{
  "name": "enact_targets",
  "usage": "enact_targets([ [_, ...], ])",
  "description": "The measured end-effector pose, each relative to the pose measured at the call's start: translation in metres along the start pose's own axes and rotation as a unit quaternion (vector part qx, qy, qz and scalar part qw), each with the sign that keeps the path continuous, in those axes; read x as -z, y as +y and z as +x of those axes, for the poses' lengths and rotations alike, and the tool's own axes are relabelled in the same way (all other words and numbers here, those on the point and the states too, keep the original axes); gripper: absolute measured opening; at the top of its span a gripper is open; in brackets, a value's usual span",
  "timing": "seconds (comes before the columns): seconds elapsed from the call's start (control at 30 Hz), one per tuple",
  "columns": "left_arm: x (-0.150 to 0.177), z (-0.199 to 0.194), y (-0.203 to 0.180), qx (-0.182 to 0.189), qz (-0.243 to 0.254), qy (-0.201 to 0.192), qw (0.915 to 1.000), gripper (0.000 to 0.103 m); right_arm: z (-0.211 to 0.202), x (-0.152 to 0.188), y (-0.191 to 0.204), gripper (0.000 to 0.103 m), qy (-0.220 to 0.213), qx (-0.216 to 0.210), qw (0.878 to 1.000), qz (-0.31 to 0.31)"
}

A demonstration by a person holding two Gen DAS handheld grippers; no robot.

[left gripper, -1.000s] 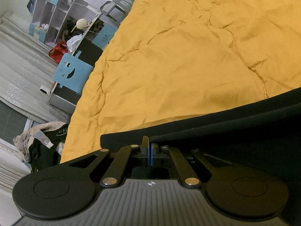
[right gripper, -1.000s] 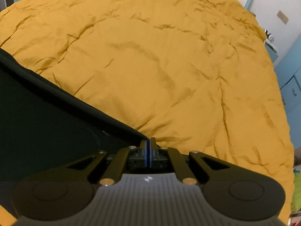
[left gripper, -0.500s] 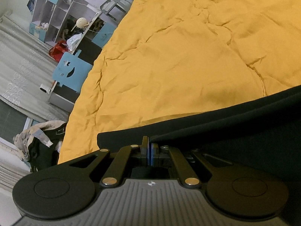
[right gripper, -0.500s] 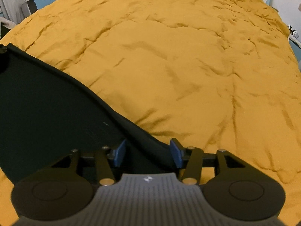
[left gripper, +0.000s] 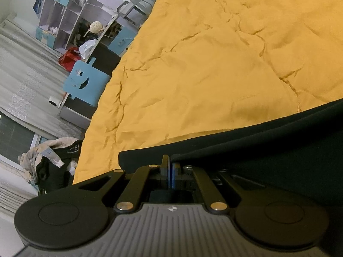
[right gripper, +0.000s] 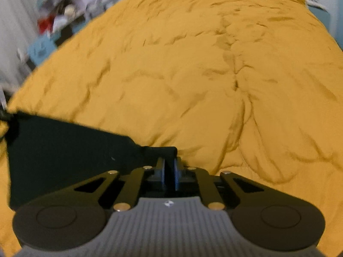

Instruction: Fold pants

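The black pants [left gripper: 257,150] lie on an orange bedspread [left gripper: 214,64]. My left gripper [left gripper: 171,162] is shut on the near edge of the pants, and the cloth stretches away to the right. In the right wrist view the pants [right gripper: 64,150] spread to the left over the bedspread [right gripper: 193,75]. My right gripper [right gripper: 169,162] has its jaws nearly together, pinching a corner of the black cloth between the blue pads. That view is blurred by motion.
Off the bed's left edge stand a blue chair [left gripper: 85,81], white and blue shelves [left gripper: 64,21], and a pile of clothes [left gripper: 49,158] by a window. The orange bedspread extends far ahead in both views.
My right gripper opened half a second ago, then swung left and closed again on a corner of the pants. My left gripper kept its grip and barely moved.
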State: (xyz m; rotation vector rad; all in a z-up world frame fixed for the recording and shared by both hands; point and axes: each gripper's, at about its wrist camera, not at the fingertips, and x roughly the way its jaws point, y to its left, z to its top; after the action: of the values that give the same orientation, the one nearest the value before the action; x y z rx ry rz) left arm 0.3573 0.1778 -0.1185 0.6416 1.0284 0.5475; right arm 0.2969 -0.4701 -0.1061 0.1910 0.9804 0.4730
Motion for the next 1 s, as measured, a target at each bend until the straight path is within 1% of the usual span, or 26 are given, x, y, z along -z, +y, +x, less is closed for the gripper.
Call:
enact_targets([
  [0.17, 0.003, -0.019, 0.015, -0.001, -0.011, -0.017, 0.9998, 0.001, -0.042, 0.005, 0.025, 0.000, -0.038, -0.002, 0.999, -0.020],
  [0.33, 0.010, -0.042, 0.036, -0.001, -0.025, -0.039, 0.9989, 0.001, -0.099, 0.013, 0.053, 0.000, -0.085, -0.009, 0.996, -0.036],
  [0.47, 0.016, -0.055, 0.052, 0.002, -0.033, -0.052, 0.9981, 0.001, -0.149, 0.021, 0.068, 0.000, -0.125, -0.034, 0.991, -0.035],
  [0.53, 0.015, -0.055, 0.053, 0.001, -0.026, -0.054, 0.9982, 0.001, -0.160, 0.021, 0.065, 0.000, -0.125, -0.046, 0.991, -0.019],
  [0.57, 0.013, -0.052, 0.051, 0.002, -0.020, -0.053, 0.9984, 0.001, -0.156, 0.019, 0.059, 0.000, -0.118, -0.042, 0.992, -0.005],
  [0.6, 0.010, -0.046, 0.046, 0.001, -0.012, -0.048, 0.9988, 0.001, -0.144, 0.018, 0.050, 0.000, -0.101, -0.033, 0.994, 0.014],
  [0.67, 0.006, -0.035, 0.033, -0.003, 0.006, -0.040, 0.9992, 0.001, -0.118, 0.017, 0.037, 0.000, -0.069, -0.011, 0.997, 0.044],
  [0.73, 0.001, -0.023, 0.019, -0.010, 0.027, -0.036, 0.9990, 0.001, -0.088, 0.018, 0.026, 0.000, -0.041, 0.010, 0.997, 0.060],
  [0.83, -0.006, -0.007, 0.003, -0.009, 0.045, -0.026, 0.9986, 0.001, -0.055, 0.017, 0.014, 0.000, -0.021, 0.028, 0.996, 0.078],
  [1.0, -0.010, 0.012, -0.009, -0.008, 0.052, -0.015, 0.9985, 0.001, -0.024, 0.010, 0.002, 0.000, 0.005, 0.050, 0.995, 0.087],
])
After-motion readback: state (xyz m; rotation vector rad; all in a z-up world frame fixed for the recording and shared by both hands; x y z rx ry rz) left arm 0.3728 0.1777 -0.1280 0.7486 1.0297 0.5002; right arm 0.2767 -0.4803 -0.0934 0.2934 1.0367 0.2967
